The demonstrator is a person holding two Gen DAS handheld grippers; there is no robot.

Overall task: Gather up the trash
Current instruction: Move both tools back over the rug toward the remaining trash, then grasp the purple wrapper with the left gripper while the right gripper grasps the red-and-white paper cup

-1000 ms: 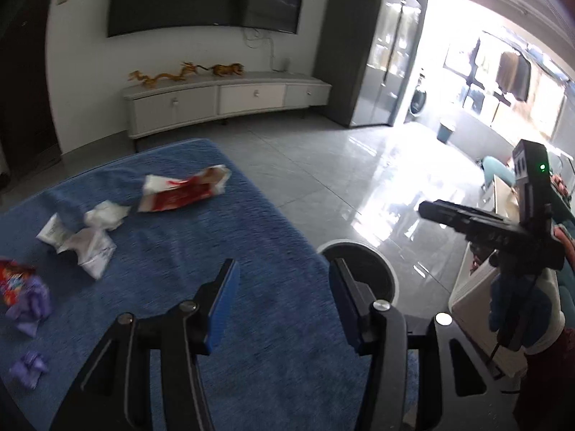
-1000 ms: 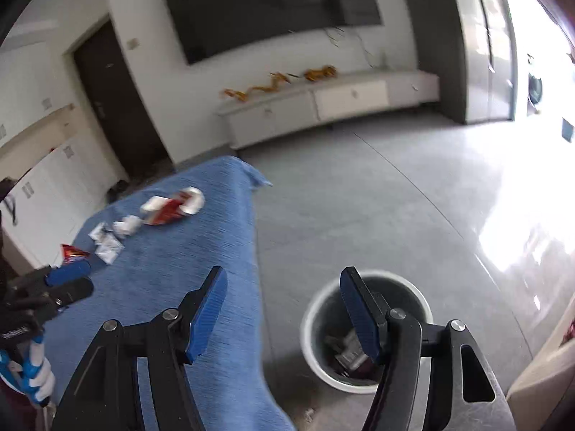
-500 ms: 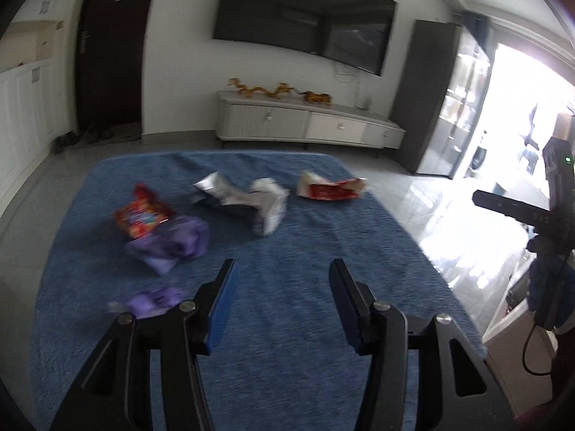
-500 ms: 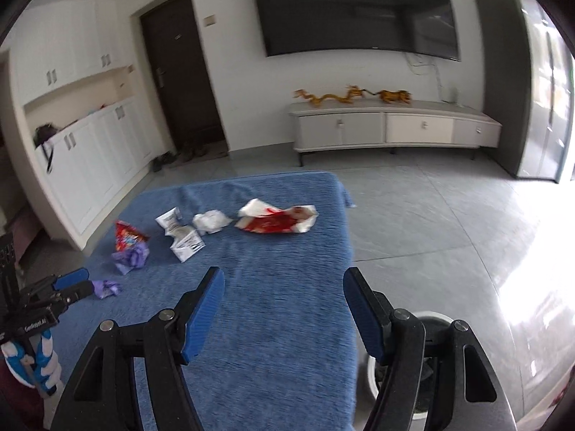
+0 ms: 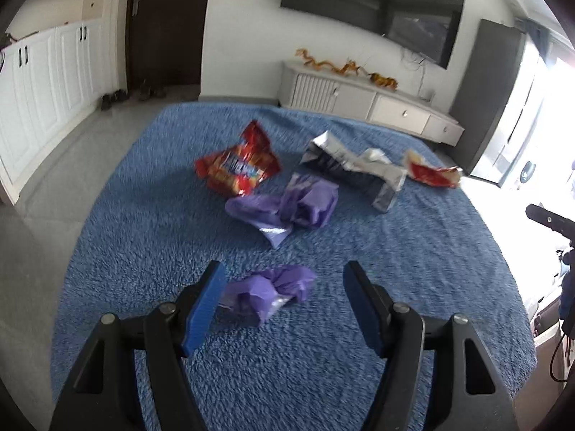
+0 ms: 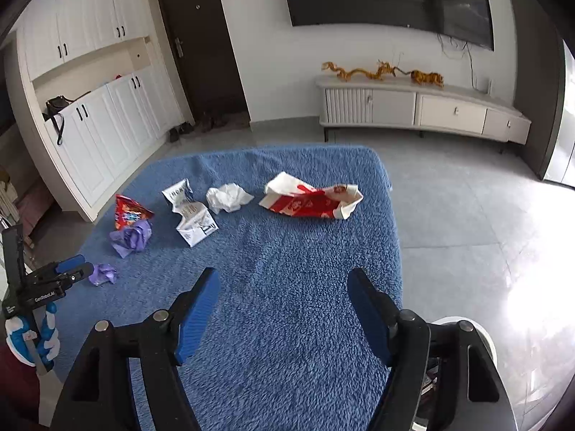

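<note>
Trash lies scattered on a blue fuzzy cloth (image 6: 294,251). In the left wrist view, a small crumpled purple wrapper (image 5: 267,289) sits just ahead of my left gripper (image 5: 284,305), near its left finger. The jaws are opening and do not touch it. Beyond lie a bigger purple wrapper (image 5: 291,208), a red snack bag (image 5: 237,165), a silver wrapper (image 5: 355,168) and a red-and-white wrapper (image 5: 431,174). My right gripper (image 6: 284,316) hangs over bare cloth, jaws opening, nothing between them. Ahead of it lie the red-and-white wrapper (image 6: 312,201), a white tissue (image 6: 228,197) and a white paper packet (image 6: 192,217).
A white-rimmed bin (image 6: 478,330) stands on the tiled floor at the cloth's near right corner. A low TV cabinet (image 6: 424,107) lines the far wall, and white cupboards (image 6: 107,125) the left. The left gripper (image 6: 68,271) shows at the left edge of the right wrist view.
Both views swung from the bin and floor onto the cloth. The left gripper came down close to the small purple wrapper and its jaws widened. The right jaws widened a little.
</note>
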